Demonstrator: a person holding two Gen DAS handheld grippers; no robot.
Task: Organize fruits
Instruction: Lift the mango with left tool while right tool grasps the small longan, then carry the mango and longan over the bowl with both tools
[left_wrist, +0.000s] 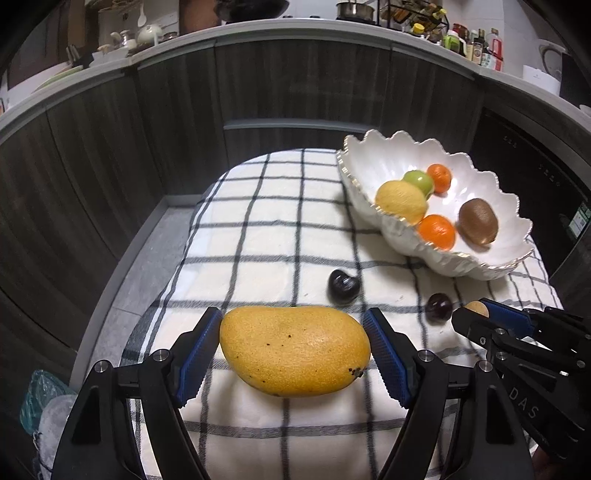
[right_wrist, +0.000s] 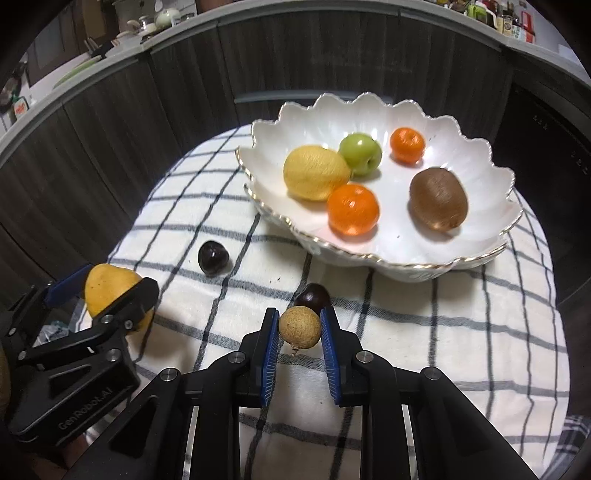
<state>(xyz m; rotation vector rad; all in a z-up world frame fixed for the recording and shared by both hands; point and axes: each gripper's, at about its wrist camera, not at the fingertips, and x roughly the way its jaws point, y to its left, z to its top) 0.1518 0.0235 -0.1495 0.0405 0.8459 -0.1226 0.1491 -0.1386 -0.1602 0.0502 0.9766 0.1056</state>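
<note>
One cherry (right_wrist: 313, 297) half-hidden behind longan (right_wrist: 299, 327)

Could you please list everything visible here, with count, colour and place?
White scalloped ceramic bowl: one, gold-edged, far right on the cloth.
Yellow lemon: one, inside the bowl, left.
Green apple: one, in the bowl, behind the lemon.
Oranges: two, orange, in the bowl, one front, one back.
Brown kiwi: one, in the bowl, right.
Dark cherries: two, near-black, on the cloth before the bowl.
Checked cloth: one, white with dark lines, covering the table.
Yellow mango: one, between the left tongs.
Tan round longan: one, between the right tongs.
Left tongs: black, blue pads, around the mango.
Right tongs: same, shut on the longan.
</note>
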